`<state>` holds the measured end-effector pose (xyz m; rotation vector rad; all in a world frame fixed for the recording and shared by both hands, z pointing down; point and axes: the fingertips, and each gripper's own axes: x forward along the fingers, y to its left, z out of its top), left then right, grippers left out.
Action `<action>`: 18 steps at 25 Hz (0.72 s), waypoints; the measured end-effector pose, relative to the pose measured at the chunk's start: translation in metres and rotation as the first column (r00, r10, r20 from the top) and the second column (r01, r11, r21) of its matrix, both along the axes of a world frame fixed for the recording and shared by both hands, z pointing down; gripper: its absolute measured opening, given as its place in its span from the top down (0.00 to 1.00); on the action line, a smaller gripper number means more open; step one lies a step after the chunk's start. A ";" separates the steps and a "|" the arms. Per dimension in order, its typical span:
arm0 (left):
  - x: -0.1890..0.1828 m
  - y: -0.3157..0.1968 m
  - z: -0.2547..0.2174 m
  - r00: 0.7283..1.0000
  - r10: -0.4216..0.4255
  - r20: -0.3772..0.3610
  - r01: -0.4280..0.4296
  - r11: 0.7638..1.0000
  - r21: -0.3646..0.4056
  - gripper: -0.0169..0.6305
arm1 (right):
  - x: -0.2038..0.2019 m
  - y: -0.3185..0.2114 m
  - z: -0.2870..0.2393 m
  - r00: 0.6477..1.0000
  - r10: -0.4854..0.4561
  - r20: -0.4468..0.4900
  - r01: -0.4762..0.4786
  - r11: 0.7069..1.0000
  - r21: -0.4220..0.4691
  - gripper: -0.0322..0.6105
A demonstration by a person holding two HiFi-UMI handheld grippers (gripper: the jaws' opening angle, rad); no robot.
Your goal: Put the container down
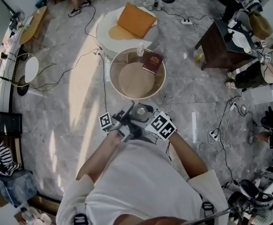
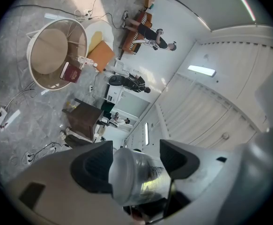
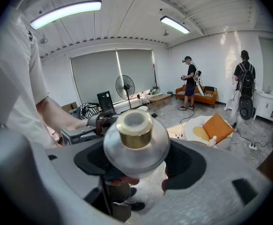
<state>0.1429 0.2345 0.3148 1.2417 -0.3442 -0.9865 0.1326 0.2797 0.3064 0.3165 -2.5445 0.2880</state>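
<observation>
I have the left fingers (image 2: 92,168) closed on the clear, round-bodied container with a brass-coloured neck (image 2: 136,177). Its see-through wall fills the gap between them and sits against both dark pads. The right fingers (image 3: 188,162) stand wide but are also clamped on it. In the right gripper view the domed body (image 3: 136,144) spans the gap from pad to pad, with the neck pointing up past the fingertips.

From the head view, both sets of fingers meet just in front of my chest. The container (image 1: 141,111) is caught between them, held in the air and resting on nothing.

Ahead of the fingertips and below them is the round table with a wooden top and a raised pale rim (image 1: 113,76). The container is apart from it. On the side of the table farthest from the fingers lie a dark red booklet (image 1: 152,62) and, just beside it, a small clear bottle (image 1: 140,50). Beyond the table, farther still from the fingers, an orange square cushion (image 1: 136,20) rests on a white round seat (image 1: 106,27).
</observation>
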 end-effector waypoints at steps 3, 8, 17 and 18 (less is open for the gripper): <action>-0.005 -0.011 0.001 1.000 -0.004 0.000 0.004 1.000 -0.008 0.52 | -0.005 -0.011 0.000 1.000 0.004 -0.001 -0.004 1.000 -0.006 0.42; -0.016 -0.034 0.006 1.000 0.015 -0.007 -0.015 1.000 -0.013 0.52 | -0.017 -0.034 0.006 1.000 0.024 -0.004 -0.024 1.000 -0.012 0.42; -0.049 -0.095 0.010 0.997 0.083 0.007 -0.083 0.997 -0.002 0.52 | -0.052 -0.096 0.009 0.997 0.076 -0.024 -0.076 0.997 -0.002 0.42; -0.053 -0.103 0.010 0.996 0.091 0.005 -0.091 0.996 -0.003 0.52 | -0.056 -0.105 0.010 0.996 0.084 -0.026 -0.084 0.996 -0.001 0.42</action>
